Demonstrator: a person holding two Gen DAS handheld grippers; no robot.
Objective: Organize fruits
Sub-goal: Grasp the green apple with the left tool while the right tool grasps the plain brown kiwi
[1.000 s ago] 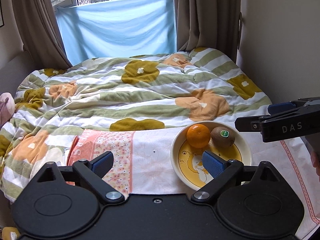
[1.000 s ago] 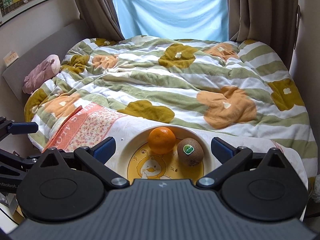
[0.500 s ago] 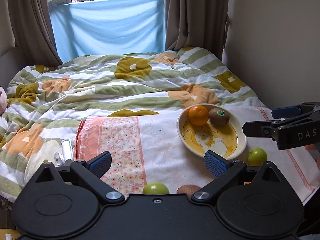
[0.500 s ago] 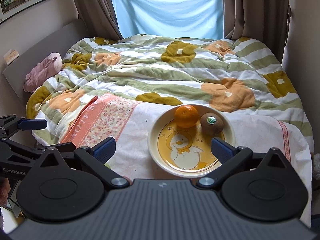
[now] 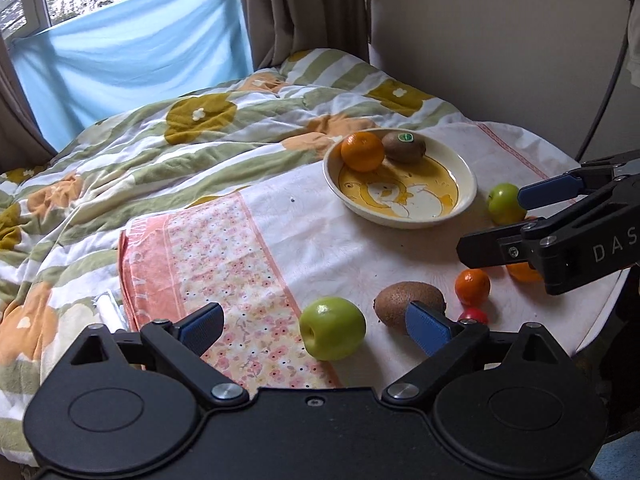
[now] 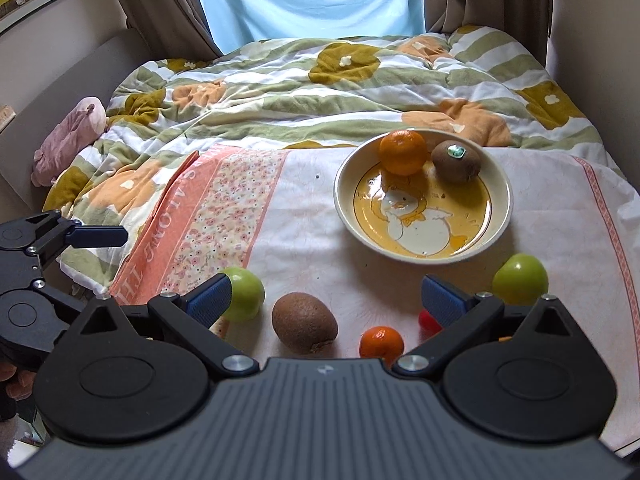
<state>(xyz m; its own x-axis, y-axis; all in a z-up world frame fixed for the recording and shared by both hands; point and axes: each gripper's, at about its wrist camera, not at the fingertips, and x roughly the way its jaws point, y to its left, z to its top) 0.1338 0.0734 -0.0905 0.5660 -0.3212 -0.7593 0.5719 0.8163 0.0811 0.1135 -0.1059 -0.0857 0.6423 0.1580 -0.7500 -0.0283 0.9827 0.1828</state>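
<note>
A cream plate with a duck picture [image 5: 466, 192] [image 6: 346, 200] holds an orange [image 5: 362, 151] [image 6: 402, 151] and a kiwi [image 5: 404, 147] [image 6: 456, 161]. On the cloth in front lie a green apple [image 5: 333, 328] [image 6: 244, 294], a kiwi [image 5: 406, 300] [image 6: 304, 322], a small orange [image 5: 472, 287] [image 6: 381, 343], a small red fruit [image 5: 472, 315] [image 6: 428, 320] and a second green apple [image 5: 505, 203] [image 6: 520, 279]. My left gripper [image 5: 312, 326] is open and empty just before the near apple. My right gripper [image 6: 326, 298] is open and empty above the near fruits.
The fruits lie on a white and pink floral cloth [image 5: 224, 264] [image 6: 208, 220] over a small table at the bed's foot. A striped flowered duvet [image 5: 200, 128] covers the bed. A pink soft toy [image 6: 68, 136] lies at the left. A wall stands close on the right.
Both grippers have pulled back and up from the plate. The loose fruits in front of the plate have come into view. Both grippers stay open.
</note>
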